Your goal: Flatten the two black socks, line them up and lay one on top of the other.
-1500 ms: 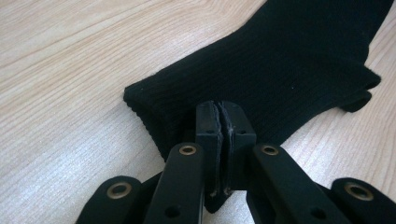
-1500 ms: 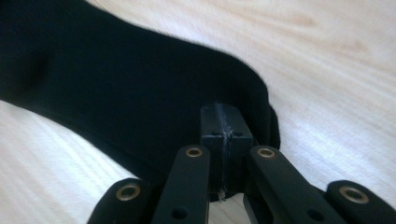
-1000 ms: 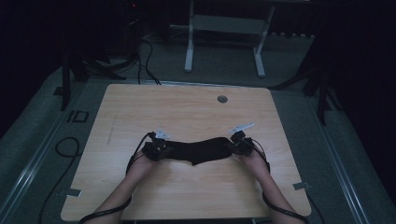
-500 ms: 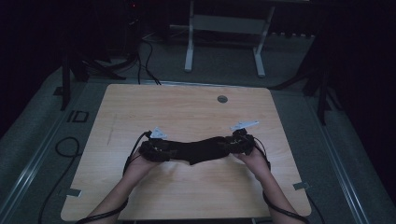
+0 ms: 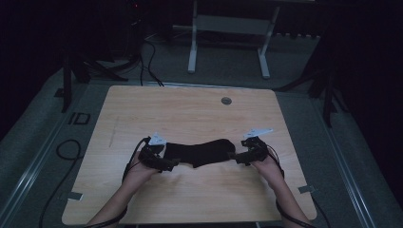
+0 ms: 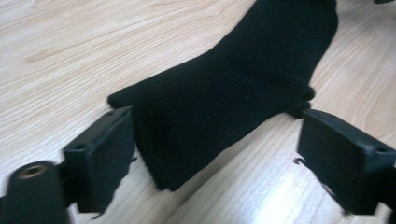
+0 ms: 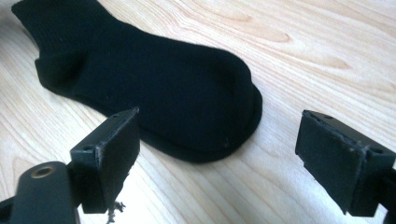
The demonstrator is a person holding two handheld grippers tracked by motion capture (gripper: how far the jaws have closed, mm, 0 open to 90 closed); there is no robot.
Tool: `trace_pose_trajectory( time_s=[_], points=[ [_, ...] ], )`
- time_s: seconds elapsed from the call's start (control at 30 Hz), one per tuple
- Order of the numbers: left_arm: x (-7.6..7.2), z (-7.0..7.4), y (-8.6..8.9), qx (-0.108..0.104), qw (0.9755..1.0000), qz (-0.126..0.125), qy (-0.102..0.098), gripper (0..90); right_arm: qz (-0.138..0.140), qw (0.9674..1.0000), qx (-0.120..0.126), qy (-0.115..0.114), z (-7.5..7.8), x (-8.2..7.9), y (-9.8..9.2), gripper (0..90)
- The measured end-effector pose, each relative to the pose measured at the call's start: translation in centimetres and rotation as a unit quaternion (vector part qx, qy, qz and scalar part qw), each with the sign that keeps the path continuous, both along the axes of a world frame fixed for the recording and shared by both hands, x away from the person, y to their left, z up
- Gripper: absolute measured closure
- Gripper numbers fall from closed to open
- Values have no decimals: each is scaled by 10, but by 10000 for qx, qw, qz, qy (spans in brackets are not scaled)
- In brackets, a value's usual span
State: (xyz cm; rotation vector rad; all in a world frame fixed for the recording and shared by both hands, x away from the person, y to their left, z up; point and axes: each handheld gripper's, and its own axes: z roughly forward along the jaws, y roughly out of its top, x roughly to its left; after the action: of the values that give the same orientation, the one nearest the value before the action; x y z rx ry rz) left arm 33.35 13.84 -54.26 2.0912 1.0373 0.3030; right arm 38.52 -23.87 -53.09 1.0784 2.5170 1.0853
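One black sock (image 5: 199, 153) lies flat near the middle of the wooden table (image 5: 190, 114), stretched between our two grippers. Both have just been opening: the left gripper (image 6: 215, 149) straddles the ribbed cuff unpinched, and the right gripper (image 7: 217, 154) stands spread before the toe. We judge it light, limp and non-slippery; best pinched at cuff and toe.
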Motion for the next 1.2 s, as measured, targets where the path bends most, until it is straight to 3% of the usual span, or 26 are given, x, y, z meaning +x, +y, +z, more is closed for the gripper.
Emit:
trace_pose_trajectory(
  time_s=[0.03, 0.17, 0.43, 0.53, 0.77, 0.83, 1.03, 1.2],
  points=[
    [-2, -1, 1, 6, 10000, -12, -40, 76, -15, 9999, -11, -126, -2, -3, -4, 138],
    [-7, -5, 3, 51, 9999, -25, -88, 76, 16, 9999, -38, -165, -4, -8, -10, 137],
    [-17, -10, 12, 77, 9999, -53, -133, 76, -91, 9998, -83, -137, -12, -13, -26, 138],
    [-21, -12, 16, -20, 9999, -3, -106, 76, -120, 9998, -111, -112, -17, -16, -33, 138],
    [-28, -14, 26, -51, 9997, 169, -153, 76, -372, 9992, -14, -121, -19, -20, -50, 139],
    [-32, -16, 30, -64, 9995, 220, -224, 76, -473, 9986, -20, -218, -17, -24, -58, 140],
    [-38, -20, 40, -110, 9995, 230, -191, 76, -684, 9971, -50, -336, -19, -31, -77, 141],
    [-44, -19, 51, -199, 9987, 409, -250, 76, -803, 9956, -48, -476, -18, -34, -88, 141]
  ],
)
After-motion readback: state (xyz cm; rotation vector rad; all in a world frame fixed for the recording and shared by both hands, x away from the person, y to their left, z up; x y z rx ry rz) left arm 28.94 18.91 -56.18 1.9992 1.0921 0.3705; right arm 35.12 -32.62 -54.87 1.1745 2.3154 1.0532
